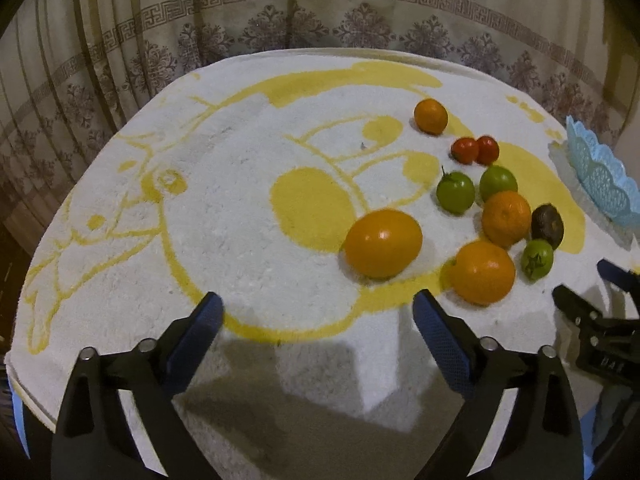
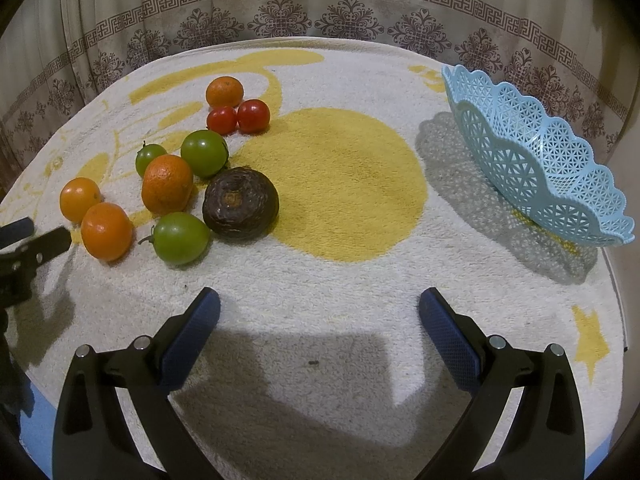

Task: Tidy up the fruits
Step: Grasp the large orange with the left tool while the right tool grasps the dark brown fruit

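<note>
Fruit lies in a loose cluster on a white and yellow towel. The cluster holds a large yellow-orange oval fruit, several oranges, two red tomatoes, three green tomatoes and a dark brown fruit. A light blue lattice basket stands tilted at the right, and nothing shows inside it. My left gripper is open just short of the oval fruit, with nothing between its fingers. My right gripper is open over bare towel between the cluster and the basket.
A patterned curtain hangs close behind the table's far edge. The towel's yellow disc lies between the fruit and the basket. The left gripper's fingers show at the left edge of the right wrist view, beside the nearest orange.
</note>
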A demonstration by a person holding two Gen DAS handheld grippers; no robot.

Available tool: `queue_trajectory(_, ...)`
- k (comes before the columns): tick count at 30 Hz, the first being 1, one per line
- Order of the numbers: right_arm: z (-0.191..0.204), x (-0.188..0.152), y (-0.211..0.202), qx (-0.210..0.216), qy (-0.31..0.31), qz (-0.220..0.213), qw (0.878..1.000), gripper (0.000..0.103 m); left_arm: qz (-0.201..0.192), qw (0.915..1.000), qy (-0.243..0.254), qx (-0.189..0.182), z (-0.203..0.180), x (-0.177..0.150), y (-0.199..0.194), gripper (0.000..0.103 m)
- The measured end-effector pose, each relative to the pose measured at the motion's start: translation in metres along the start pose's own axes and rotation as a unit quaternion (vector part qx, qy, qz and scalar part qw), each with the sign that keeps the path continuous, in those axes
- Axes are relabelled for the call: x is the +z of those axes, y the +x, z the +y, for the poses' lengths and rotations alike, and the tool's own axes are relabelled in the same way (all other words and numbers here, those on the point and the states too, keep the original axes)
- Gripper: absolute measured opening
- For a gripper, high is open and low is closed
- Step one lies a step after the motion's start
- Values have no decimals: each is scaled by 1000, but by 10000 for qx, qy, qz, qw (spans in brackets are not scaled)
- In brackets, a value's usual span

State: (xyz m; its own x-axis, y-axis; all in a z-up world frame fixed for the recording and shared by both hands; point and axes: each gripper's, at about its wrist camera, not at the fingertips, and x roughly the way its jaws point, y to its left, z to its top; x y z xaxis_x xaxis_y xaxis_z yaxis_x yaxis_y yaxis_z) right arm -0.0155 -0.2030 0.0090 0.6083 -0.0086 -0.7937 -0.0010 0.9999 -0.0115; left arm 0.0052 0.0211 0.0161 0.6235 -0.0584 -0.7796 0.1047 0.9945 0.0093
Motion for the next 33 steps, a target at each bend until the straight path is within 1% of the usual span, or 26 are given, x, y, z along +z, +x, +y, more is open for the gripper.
queue_trajectory(2, 0, 0, 0, 5, 5, -1, 10000, 101, -13, 10000, 19, -62, -2, 3, 2, 82)
queue_trajectory(5, 0, 1, 0, 39, 25, -7, 10000, 101, -33, 9999, 63, -129, -7, 9, 6, 74)
queue_trajectory(8, -2, 2, -2, 158, 67, -23, 9999, 101, -97, 9996, 198, -177, -13, 13, 8, 69)
queue_trajectory(12, 0, 10, -6, 407, 20, -102, 9991, 101, -241, 9984, 493, -127, -23, 16, 10, 65)
queue_trajectory(14, 3, 17, -6, 399, -39, -167, 9991, 99, -244, 9979, 574, -153, -26, 16, 13, 58)
queue_trajectory(16, 6, 23, -5, 423, -66, -216, 9988, 94, -201, 9976, 618, -255, -27, 15, 17, 56)
queue_trajectory(18, 7, 30, -4, 473, -41, -235, 9986, 84, -209, 9975, 604, -312, -27, 15, 17, 55)
queue_trajectory(20, 6, 37, -1, 564, 79, -189, 9982, 78, -218, 9975, 531, -404, -24, 15, 18, 53)
queue_trajectory(23, 4, 46, 1, 838, 302, -129, 9959, 74, -244, 9976, 460, -467, -22, 14, 18, 51)
queue_trajectory(25, 5, 51, 0, 953, 362, -133, 9947, 73, -266, 9974, 440, -504, -22, 14, 17, 50)
queue_trajectory(27, 10, 54, 1, 964, 317, -157, 9947, 69, -283, 9973, 415, -530, -20, 13, 16, 50)
queue_trajectory(30, 15, 56, 8, 947, 291, -55, 9951, 58, -299, 9971, 362, -592, -18, 13, 16, 49)
queue_trajectory(33, 15, 56, 18, 986, 345, 73, 9945, 54, -306, 9969, 300, -654, -15, 13, 16, 48)
